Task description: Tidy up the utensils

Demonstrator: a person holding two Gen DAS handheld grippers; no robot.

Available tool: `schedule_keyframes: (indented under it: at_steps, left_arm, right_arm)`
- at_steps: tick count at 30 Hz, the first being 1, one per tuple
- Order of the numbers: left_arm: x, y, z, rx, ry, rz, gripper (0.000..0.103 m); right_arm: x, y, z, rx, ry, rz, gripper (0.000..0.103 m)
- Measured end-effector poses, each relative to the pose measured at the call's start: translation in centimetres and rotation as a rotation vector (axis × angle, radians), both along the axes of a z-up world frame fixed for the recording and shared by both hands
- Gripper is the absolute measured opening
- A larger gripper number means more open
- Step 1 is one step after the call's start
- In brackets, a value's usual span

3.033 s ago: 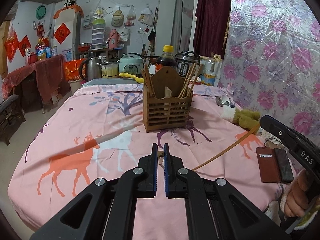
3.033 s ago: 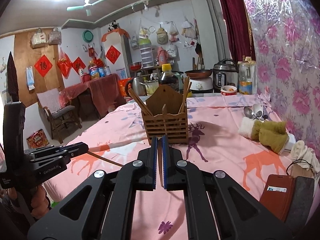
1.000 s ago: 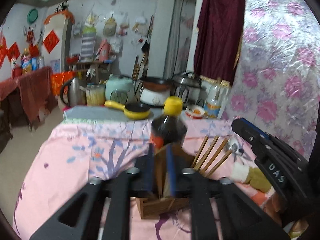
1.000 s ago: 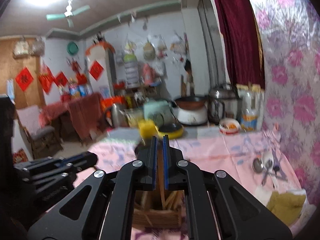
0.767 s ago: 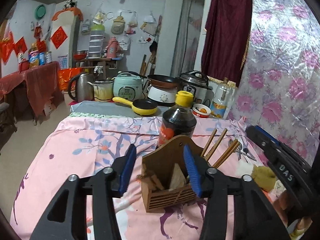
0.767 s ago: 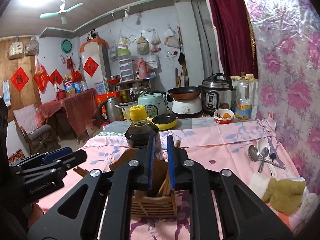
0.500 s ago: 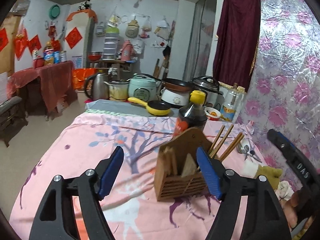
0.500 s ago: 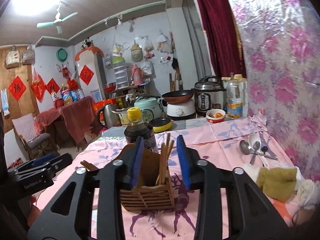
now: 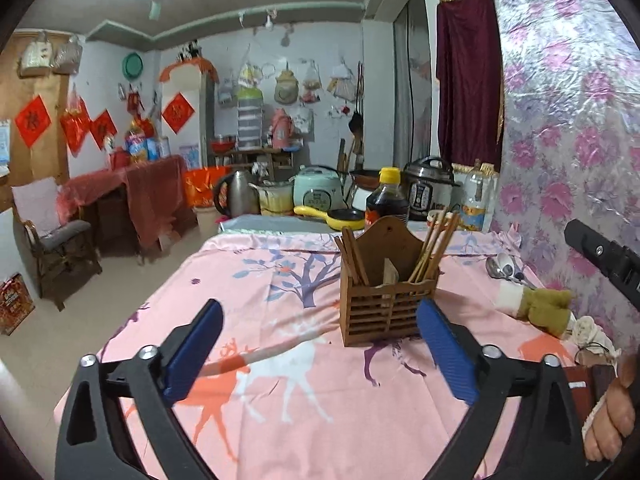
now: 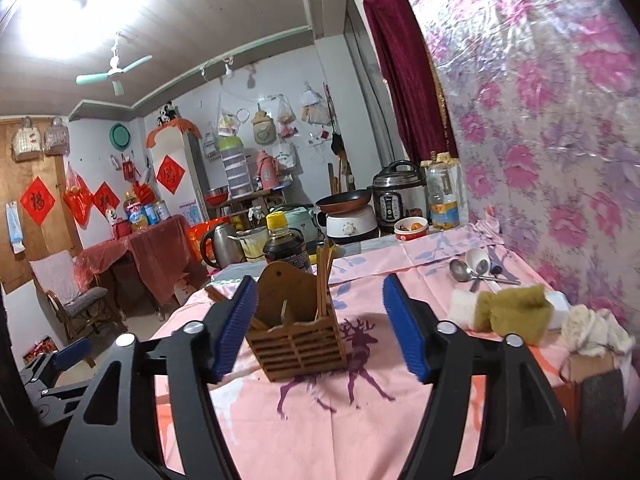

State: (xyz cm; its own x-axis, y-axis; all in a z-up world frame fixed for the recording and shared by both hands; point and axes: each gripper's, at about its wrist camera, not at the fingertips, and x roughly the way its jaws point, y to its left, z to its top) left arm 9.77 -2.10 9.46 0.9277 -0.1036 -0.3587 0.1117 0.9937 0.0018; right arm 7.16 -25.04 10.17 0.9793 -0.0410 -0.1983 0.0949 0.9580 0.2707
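Both grippers, clamped on chopsticks three seconds ago, now gape empty: the left gripper and right gripper sit back from the wooden holder, where the chopsticks now stand.

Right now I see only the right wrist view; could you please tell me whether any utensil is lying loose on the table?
Observer: Yes. One pale chopstick looks to lie on the tablecloth, front-left of the wooden holder and apart from it.
Operator: Thank you. Are the left tongs free to take it?
Observer: The left tongs are wide open and hold nothing.
Operator: And what is in the holder's left compartment?
Observer: Dark chopsticks stand in it, leaning left.
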Motion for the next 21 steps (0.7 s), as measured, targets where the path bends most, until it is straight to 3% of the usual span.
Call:
schedule_keyframes:
  at_steps: [4, 12, 21]
  left_arm:
    - [-3.3, -0.1, -0.1, 0.021, -0.027, 0.006, 0.097]
    - [-5.5, 1.0, -0.4, 0.010, -0.024, 0.038, 0.097]
    - [-4.5, 1.3, -1.5, 0.018, -0.015, 0.063, 0.097]
  right_arm:
    - [-3.6, 0.3, -0.1, -0.030, -0.023, -0.057, 0.095]
    - [-4.5, 0.4, -1.3, -0.001, 0.026, -0.088, 0.096]
    - [-3.2, 3.1, -3.2, -0.102, 0.068, -0.068, 0.096]
